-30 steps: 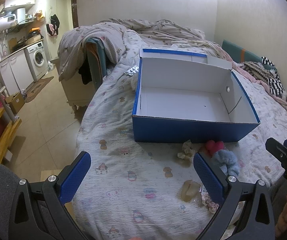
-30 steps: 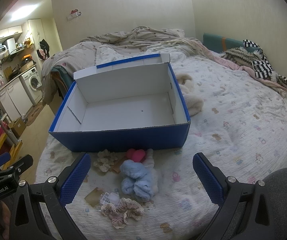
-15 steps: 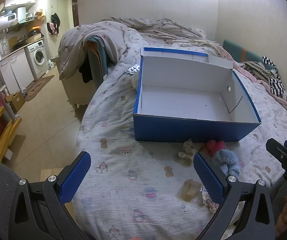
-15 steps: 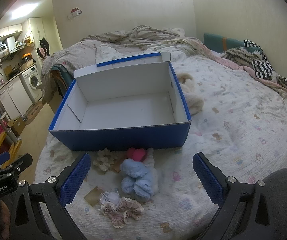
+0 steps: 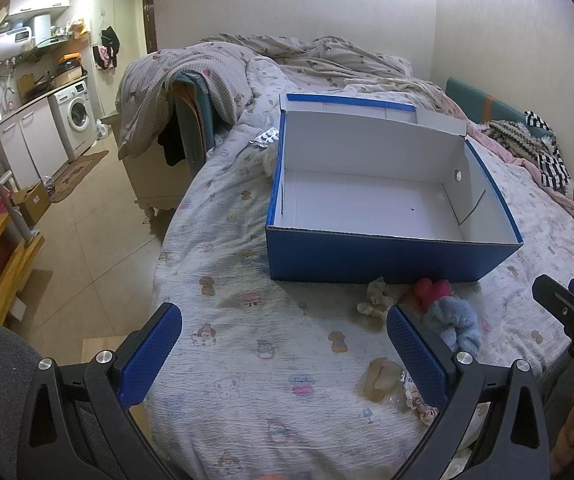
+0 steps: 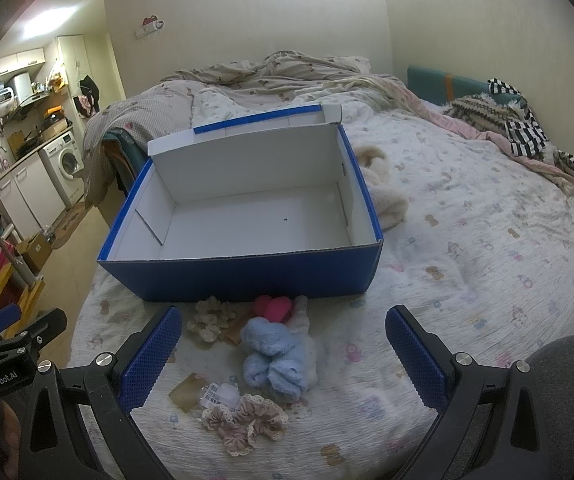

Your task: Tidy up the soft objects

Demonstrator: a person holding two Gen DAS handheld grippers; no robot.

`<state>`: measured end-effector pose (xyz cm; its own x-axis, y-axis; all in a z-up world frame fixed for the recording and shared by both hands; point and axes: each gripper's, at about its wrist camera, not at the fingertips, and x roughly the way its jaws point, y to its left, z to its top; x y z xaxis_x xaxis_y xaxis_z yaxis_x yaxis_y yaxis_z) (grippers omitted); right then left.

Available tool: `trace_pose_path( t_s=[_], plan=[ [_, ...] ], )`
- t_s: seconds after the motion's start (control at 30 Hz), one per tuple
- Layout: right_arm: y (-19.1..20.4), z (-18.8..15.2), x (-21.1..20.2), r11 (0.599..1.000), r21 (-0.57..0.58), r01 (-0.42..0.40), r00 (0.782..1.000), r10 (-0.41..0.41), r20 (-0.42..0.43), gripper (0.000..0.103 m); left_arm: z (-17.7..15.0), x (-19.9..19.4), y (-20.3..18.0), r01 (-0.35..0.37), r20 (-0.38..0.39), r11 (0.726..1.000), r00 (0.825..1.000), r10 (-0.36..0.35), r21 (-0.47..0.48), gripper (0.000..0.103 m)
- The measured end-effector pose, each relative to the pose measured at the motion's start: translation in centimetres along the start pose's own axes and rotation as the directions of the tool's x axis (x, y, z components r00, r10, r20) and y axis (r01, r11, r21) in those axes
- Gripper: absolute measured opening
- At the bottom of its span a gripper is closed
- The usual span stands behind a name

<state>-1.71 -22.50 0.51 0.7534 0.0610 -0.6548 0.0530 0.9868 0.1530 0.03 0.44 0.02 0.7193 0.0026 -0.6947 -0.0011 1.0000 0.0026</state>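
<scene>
An open blue box (image 6: 247,272) with a white inside stands empty on the bed; it also shows in the left wrist view (image 5: 387,264). In front of it lie a fluffy light-blue scrunchie (image 6: 275,364) (image 5: 455,320), a pink plush piece (image 6: 273,308) (image 5: 431,290), a cream scrunchie (image 6: 209,320) (image 5: 375,300) and a beige lace scrunchie (image 6: 243,420). My right gripper (image 6: 283,360) is open above the light-blue scrunchie. My left gripper (image 5: 283,356) is open over the sheet, left of the pile.
A small clear packet with a label (image 6: 215,392) and a tan card (image 6: 187,392) lie by the scrunchies. A cream plush (image 6: 383,196) lies right of the box. A rumpled duvet (image 6: 271,76) and striped clothes (image 6: 527,136) lie behind. The bed edge drops to the floor (image 5: 87,248) at left.
Both views have shifted only slightly; the box sits a touch lower in the left wrist view. Both grippers stay open and the objects have not moved.
</scene>
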Motion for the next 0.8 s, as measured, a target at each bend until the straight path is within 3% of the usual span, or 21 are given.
trace_pose_path(
  t_s=[0.67,0.8],
  plan=[
    [0.03,0.01,0.05,1.0,0.001,0.0,1.0,0.0,-0.003,0.103,-0.25,0.35,0.01,0.002,-0.008,1.0,1.0,-0.002,0.003,0.102],
    [0.22,-0.09,0.99,0.999,0.019,-0.051,0.998,0.052,-0.039,0.103,-0.71,0.92,-0.12,0.013,-0.04,1.0,0.999,-0.013,0.01,0.102]
  ],
)
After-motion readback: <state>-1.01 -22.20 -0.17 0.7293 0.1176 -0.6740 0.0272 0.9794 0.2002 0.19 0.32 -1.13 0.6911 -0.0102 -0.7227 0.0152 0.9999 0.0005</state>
